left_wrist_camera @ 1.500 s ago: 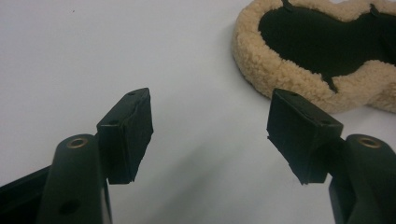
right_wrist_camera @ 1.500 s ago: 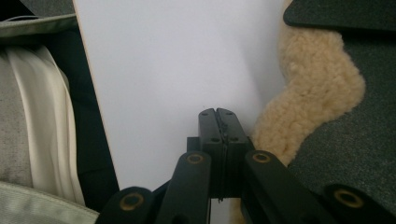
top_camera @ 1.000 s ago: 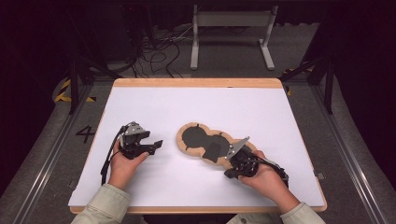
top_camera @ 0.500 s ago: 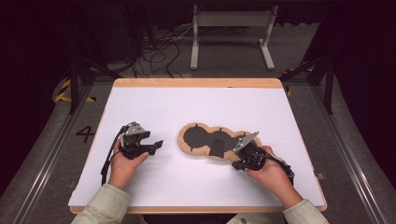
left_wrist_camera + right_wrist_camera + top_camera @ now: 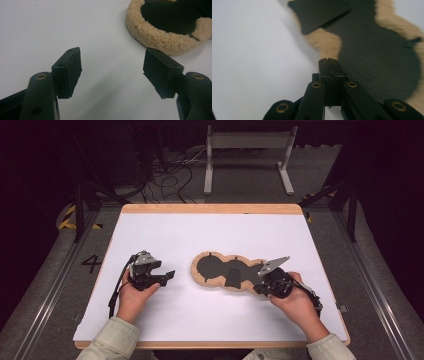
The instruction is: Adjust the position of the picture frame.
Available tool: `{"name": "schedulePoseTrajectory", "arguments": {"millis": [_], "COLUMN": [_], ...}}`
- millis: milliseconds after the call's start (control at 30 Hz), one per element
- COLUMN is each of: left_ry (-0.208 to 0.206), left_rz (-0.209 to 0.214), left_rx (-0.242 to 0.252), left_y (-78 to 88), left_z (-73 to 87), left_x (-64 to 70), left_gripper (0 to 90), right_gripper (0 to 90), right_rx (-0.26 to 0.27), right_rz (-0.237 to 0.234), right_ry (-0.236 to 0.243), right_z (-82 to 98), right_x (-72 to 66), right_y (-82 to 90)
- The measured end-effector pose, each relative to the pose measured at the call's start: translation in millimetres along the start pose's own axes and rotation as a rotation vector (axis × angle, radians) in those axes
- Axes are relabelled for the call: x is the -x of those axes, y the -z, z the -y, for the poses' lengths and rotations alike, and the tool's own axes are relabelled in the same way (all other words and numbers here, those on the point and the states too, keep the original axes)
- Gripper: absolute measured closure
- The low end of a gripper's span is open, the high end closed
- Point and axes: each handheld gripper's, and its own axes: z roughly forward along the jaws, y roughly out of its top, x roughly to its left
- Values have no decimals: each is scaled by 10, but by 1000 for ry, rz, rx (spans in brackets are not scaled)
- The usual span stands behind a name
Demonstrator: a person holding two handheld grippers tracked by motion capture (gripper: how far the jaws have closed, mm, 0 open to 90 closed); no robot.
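The fleece-edged dark pad (image 5: 227, 272) lies mid-table, long axis left-right. The right claw (image 5: 260, 289), pressed together and empty, sits at its right end; the left claw (image 5: 169, 276), spread, stands well apart.

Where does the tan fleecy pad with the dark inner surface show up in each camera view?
High view: tan fleecy pad with the dark inner surface lies mid-table, between both grippers.
Left gripper view: its fleecy pad sits top right, beyond the open fingers.
Right gripper view: it spans top and right, ahead of the shut fingers.
Shared landmark: white tabletop.
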Motion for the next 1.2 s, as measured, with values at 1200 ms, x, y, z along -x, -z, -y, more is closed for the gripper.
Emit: {"name": "schedulePoseTrajectory", "arguments": {"millis": [1200], "left_ry": [-7], "left_rz": [4], "left_rx": [-19], "left_y": [-15], "left_z": [10], "left_x": [10], "left_gripper": [330], "right_gripper": [900], "right_rx": [-97], "right_rz": [212], "right_ry": [-304], "right_z": [381], "right_x": [656], "right_y": [-47]}}
